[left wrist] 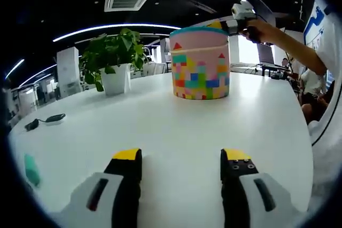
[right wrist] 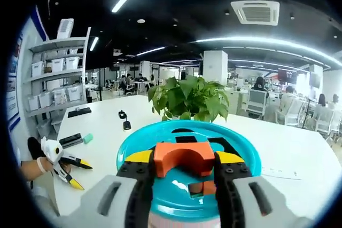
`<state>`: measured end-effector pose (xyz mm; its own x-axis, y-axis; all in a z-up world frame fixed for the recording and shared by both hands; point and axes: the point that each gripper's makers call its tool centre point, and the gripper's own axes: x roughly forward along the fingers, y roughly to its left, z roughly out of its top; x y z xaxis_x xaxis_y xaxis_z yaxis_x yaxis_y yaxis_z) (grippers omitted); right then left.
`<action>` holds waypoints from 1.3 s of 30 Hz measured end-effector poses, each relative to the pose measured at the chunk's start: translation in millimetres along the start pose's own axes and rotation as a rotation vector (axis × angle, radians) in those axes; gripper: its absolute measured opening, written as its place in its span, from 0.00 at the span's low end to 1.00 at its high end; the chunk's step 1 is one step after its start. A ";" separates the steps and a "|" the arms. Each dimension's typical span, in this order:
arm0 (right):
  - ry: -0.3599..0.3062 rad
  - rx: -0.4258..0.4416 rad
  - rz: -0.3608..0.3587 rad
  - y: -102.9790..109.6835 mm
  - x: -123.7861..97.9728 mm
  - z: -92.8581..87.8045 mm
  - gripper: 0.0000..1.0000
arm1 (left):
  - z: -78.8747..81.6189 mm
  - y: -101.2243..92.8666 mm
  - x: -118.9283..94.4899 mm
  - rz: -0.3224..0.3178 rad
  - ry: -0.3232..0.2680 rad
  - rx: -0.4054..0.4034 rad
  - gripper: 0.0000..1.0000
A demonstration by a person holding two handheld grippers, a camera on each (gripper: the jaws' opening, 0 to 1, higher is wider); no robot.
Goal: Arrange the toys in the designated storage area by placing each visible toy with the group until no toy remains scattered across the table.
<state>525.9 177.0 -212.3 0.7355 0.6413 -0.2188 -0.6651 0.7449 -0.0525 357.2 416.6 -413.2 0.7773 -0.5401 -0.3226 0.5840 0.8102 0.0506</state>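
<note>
In the left gripper view, a small green toy [left wrist: 31, 168] lies near the table's [left wrist: 176, 126] left edge, well apart from the rest. Further right stand a potted plant [left wrist: 113, 60] and the pastel, block-patterned bucket [left wrist: 201, 63]. The left gripper [left wrist: 181, 158] hovers low over bare tabletop, its jaws apart and holding nothing. Above the bucket's right rim, a person's hand carries the right gripper [left wrist: 227, 24].

In the right gripper view, the right gripper [right wrist: 184, 159] is clamped on an orange arch block [right wrist: 185, 158] directly over the bucket's blue shape-sorter lid [right wrist: 240, 156]. An orange piece [right wrist: 202, 188] shows in one lid cutout; whether it lies inside cannot be told.
</note>
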 end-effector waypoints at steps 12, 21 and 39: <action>-0.034 -0.021 0.052 1.7 -5.5 3.0 0.50 | 0.5 -0.7 -0.1 -0.001 0.001 -0.002 0.61; -0.089 -0.086 0.089 -13.3 -22.8 16.1 0.54 | 0.2 0.9 0.2 0.005 0.002 -0.009 0.61; -0.045 -0.010 0.257 -31.8 -37.2 13.6 0.56 | 0.1 5.7 0.4 0.030 0.004 -0.016 0.62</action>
<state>521.5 132.0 -189.2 0.5467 0.8171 -0.1828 -0.8321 0.5546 -0.0099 360.9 421.1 -412.9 0.7934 -0.5148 -0.3248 0.5567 0.8295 0.0451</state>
